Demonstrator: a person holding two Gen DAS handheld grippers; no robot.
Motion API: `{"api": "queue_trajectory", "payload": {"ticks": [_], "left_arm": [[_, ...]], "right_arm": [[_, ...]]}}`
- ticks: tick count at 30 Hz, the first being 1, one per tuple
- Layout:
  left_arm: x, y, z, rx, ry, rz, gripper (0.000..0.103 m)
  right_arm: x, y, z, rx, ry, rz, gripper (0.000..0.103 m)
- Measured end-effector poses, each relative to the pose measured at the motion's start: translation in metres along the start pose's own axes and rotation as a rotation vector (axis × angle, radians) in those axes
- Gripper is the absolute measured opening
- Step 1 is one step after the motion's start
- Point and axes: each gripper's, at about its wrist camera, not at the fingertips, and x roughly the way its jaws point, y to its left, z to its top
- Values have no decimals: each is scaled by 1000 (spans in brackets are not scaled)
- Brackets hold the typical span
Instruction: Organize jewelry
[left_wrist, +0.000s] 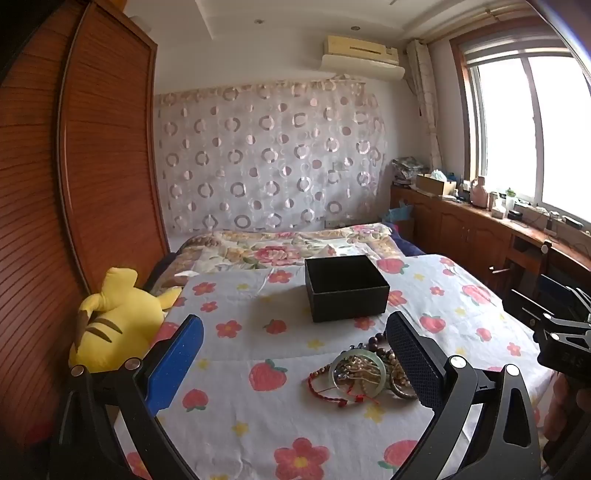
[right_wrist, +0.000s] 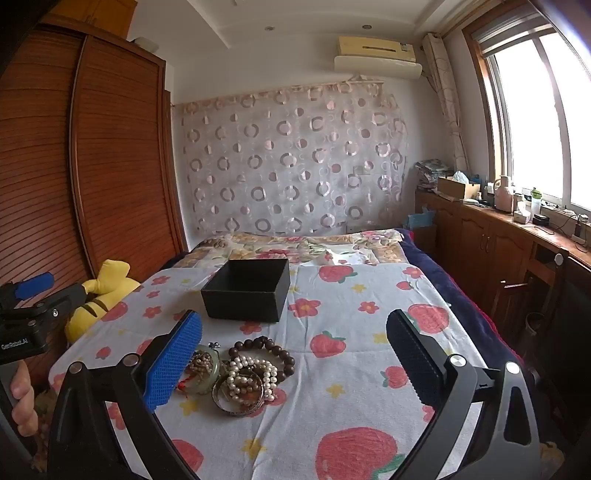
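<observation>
A heap of jewelry lies on the strawberry-print cloth: a pearl strand, a dark wooden bead bracelet, metal bangles, a green jade bangle and a red cord bracelet. An open black box stands empty behind the heap; it also shows in the right wrist view. My left gripper is open and empty, with the heap by its right finger. My right gripper is open and empty, with the heap by its left finger.
A yellow plush toy lies at the cloth's left edge beside a wooden wardrobe. A floral quilt lies behind the box. A wooden cabinet with clutter runs under the window on the right.
</observation>
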Motion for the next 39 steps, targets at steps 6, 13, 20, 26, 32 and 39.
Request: {"api": "queue_trajectory", "payload": {"ticks": [6,13,20,26,32,39], "left_arm": [[0,0,0,-1,-6,5,96],[2,-1,2,-3,-10,5,96],[-2,0,0,-3,-19,2,96],[-7,-2,5,-2,-18,3,96],[-6,-2,3,-3,-21,1,96],[-5,-2,2,-4,-21,2,96]], "right_arm": [[-1,0,0,0,-2,2,101],[-1,0,0,-1,-3,2,101],[-2,1,0,-1,-5,4,101],[-2,1,0,-2,-6,2,101],[-2,1,0,-2,-7,3,101],[-2,1,0,-2,-8,2,101]]}}
